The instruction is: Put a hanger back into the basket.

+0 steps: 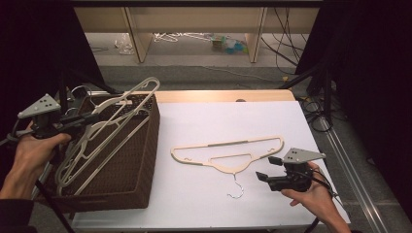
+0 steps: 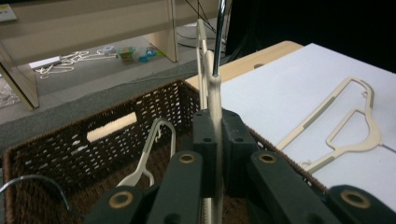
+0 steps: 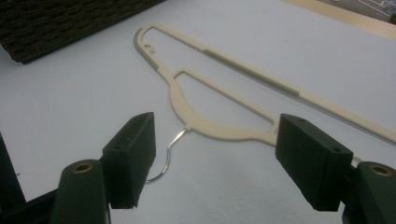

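My left gripper (image 1: 92, 116) is shut on the neck of a cream plastic hanger (image 1: 131, 99), just below its metal hook. It holds the hanger over a dark brown wicker basket (image 1: 141, 170) at the table's left. In the left gripper view the pads (image 2: 205, 135) pinch the neck of the cream plastic hanger (image 2: 214, 93) above the wicker basket (image 2: 70, 144). A second cream hanger (image 1: 243, 142) lies flat on the white tabletop, hook toward me. My right gripper (image 1: 268, 168) stands open just right of that hook. Its jaws in the right gripper view (image 3: 217, 149) are wide apart and empty, with the flat hanger (image 3: 187, 105) ahead.
More cream hangers (image 1: 87, 155) lie slanted inside the basket, one seen up close (image 2: 149, 144). The white sheet (image 1: 218, 208) covers a wooden table. Past the table's far edge stand wooden furniture legs (image 1: 138, 39), with cables and clutter on the floor.
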A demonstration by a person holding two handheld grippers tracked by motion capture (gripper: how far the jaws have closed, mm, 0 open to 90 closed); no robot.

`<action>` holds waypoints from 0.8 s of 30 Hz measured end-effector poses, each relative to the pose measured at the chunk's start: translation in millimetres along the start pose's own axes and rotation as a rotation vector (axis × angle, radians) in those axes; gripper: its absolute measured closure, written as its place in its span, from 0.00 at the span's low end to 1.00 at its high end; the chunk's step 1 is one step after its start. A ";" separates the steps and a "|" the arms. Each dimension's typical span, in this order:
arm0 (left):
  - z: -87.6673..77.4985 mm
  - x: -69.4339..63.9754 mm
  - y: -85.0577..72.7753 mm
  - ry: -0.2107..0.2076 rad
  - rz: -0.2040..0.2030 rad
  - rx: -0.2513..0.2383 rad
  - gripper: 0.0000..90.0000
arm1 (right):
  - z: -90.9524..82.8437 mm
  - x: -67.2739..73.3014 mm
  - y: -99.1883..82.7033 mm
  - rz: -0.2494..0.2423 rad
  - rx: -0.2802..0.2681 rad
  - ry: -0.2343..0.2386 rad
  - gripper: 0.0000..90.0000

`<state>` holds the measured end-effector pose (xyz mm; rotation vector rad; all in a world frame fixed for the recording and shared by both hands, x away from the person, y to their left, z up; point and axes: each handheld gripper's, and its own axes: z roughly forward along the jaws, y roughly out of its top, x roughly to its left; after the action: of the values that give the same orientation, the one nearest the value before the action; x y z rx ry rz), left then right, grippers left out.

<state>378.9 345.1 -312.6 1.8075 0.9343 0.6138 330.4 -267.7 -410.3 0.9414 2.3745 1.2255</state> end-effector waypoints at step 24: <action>12.7 16.1 -50.6 0.004 -0.034 0.119 0.95 | 0.5 -0.5 -0.7 -0.004 0.010 -0.004 0.33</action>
<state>381.2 363.3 -364.0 1.8920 1.0202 0.5507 330.8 -268.1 -411.1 0.9406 2.3802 1.2097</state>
